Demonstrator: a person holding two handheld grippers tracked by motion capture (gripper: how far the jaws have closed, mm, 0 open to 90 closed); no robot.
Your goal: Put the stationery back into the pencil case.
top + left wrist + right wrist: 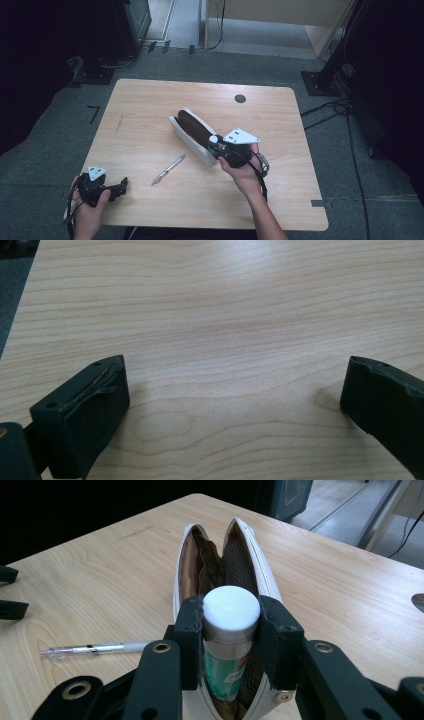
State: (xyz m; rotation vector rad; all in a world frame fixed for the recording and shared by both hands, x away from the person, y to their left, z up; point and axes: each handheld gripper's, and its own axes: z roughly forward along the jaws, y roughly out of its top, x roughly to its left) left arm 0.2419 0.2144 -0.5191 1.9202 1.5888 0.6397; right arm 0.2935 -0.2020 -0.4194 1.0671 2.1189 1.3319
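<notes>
Right gripper jaws clamp white-capped tube, base hidden in pouch | left gripper jaws wide, empty

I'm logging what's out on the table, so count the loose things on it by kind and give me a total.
Pencil case, white, unzipped: 1
Pen: 1
Tube with white cap, held over the case by the right gripper: 1
Total: 3
</notes>
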